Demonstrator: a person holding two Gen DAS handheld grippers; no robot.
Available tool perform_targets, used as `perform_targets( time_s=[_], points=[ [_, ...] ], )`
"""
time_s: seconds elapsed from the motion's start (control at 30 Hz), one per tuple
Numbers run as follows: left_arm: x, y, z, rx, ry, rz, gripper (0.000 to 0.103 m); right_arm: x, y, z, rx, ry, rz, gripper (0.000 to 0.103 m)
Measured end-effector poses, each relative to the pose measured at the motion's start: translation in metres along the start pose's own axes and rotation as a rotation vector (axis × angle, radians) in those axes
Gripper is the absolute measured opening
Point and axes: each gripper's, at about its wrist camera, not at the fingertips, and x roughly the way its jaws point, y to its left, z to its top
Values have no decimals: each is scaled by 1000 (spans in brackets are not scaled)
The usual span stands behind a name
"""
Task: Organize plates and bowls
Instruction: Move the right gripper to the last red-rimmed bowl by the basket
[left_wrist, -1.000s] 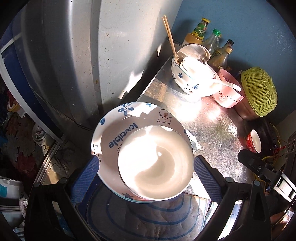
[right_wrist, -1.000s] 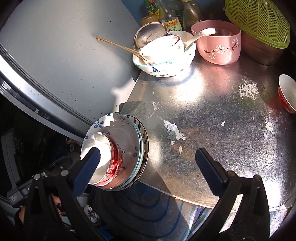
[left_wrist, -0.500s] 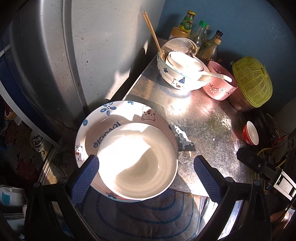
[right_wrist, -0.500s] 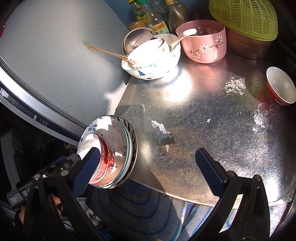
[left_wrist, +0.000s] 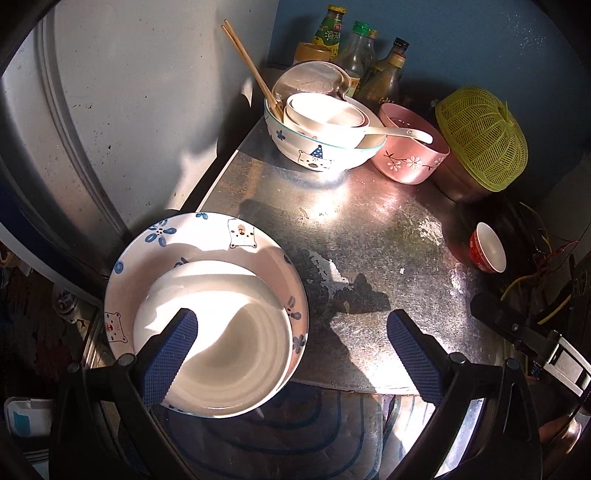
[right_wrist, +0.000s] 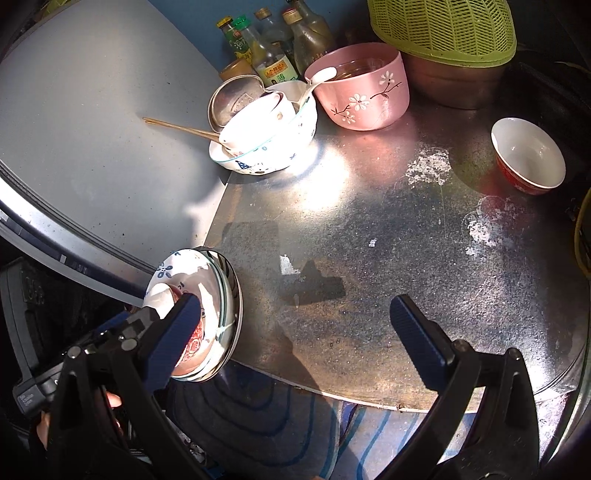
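Observation:
A blue-patterned plate (left_wrist: 192, 243) with a white-lined red bowl (left_wrist: 225, 343) on it sits at the front left corner of the metal table (left_wrist: 369, 236). My left gripper (left_wrist: 291, 354) is open, its left finger over the bowl. In the right wrist view the same stack (right_wrist: 207, 295) sits on a glass plate at the table's left edge. My right gripper (right_wrist: 295, 339) is open and empty above the table's front edge. A small red bowl (right_wrist: 528, 155) stands at the right. A bear-print bowl (left_wrist: 321, 147) holds a white bowl, chopsticks and a spoon at the back.
A pink flowered bowl (left_wrist: 410, 155), a green plastic basket (left_wrist: 480, 140) over a metal bowl, and several bottles (left_wrist: 354, 62) crowd the back. A grey appliance wall (left_wrist: 129, 110) rises on the left. A blue-striped mat (left_wrist: 277, 435) lies below the table front.
Both views have pulled back from the table. The plate stack now sits lower and further left in both views, and my left finger overlaps the bowl. Both grippers stay open.

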Motion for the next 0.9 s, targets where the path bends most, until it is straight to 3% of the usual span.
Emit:
perform_targets(
  time_s=[0.57,0.9],
  points=[
    [51,-107,11,234,102,-118,102,-44,-99,-9,254,-95,-135,103],
    [76,-149,15,321,151,-177,102,-57,-133,-15,348,-130,-196,103]
  ],
)
